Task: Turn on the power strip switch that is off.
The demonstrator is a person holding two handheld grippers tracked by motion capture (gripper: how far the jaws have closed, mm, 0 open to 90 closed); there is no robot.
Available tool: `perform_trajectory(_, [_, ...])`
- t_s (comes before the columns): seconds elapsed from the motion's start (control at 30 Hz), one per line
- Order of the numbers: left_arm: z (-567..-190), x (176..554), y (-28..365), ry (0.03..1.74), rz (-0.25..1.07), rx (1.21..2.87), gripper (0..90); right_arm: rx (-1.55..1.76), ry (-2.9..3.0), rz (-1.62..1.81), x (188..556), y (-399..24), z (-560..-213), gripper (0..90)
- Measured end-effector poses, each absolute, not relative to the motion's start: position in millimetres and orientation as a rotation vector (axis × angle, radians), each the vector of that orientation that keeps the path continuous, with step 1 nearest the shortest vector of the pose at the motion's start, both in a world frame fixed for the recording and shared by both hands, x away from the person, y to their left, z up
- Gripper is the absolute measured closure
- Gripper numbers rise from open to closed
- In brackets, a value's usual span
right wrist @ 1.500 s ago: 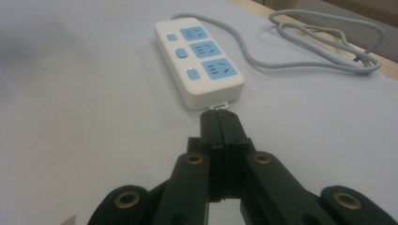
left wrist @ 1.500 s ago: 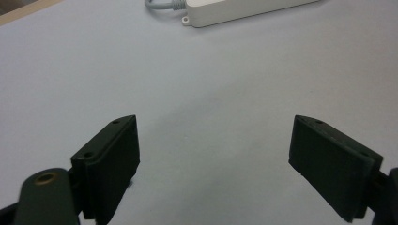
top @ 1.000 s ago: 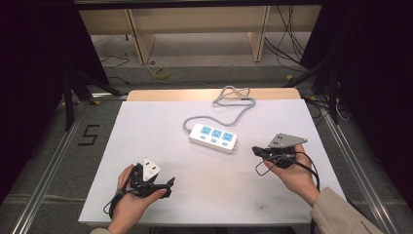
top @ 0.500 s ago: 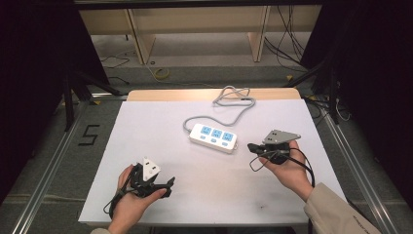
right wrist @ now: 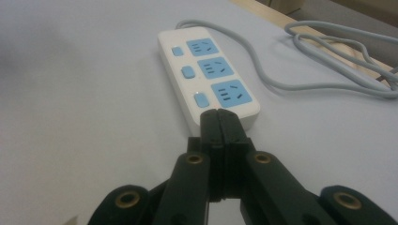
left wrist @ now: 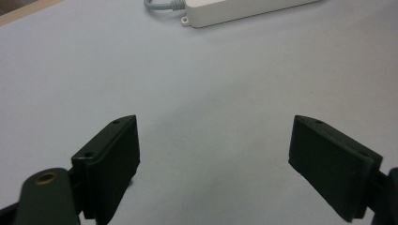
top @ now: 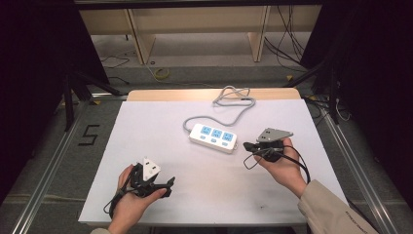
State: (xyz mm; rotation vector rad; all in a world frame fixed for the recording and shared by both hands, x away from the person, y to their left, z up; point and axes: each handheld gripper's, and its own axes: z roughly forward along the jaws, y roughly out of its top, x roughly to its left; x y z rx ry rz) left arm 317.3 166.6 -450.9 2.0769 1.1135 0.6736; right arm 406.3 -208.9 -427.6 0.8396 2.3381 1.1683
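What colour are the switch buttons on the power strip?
Light blue, matching the socket faces, on the white power strip; the right gripper view shows them best.

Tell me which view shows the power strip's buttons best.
The right gripper view: the power strip lies close, its three blue buttons clear beside the sockets. The high view shows the whole strip small; the left gripper view catches one white end.

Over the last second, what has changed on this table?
The right claw, shut and empty, moved left toward the power strip's near end, stopping just short of it. The left claw stayed open near the front edge; the strip and its cable did not move.
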Motion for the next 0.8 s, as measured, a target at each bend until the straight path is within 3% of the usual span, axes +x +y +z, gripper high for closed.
perform_trajectory(0.8, [-451,317,166,1.106,0.671,2.087,16.3,0.834,2.359,1.162,419,-190,-430,90.0])
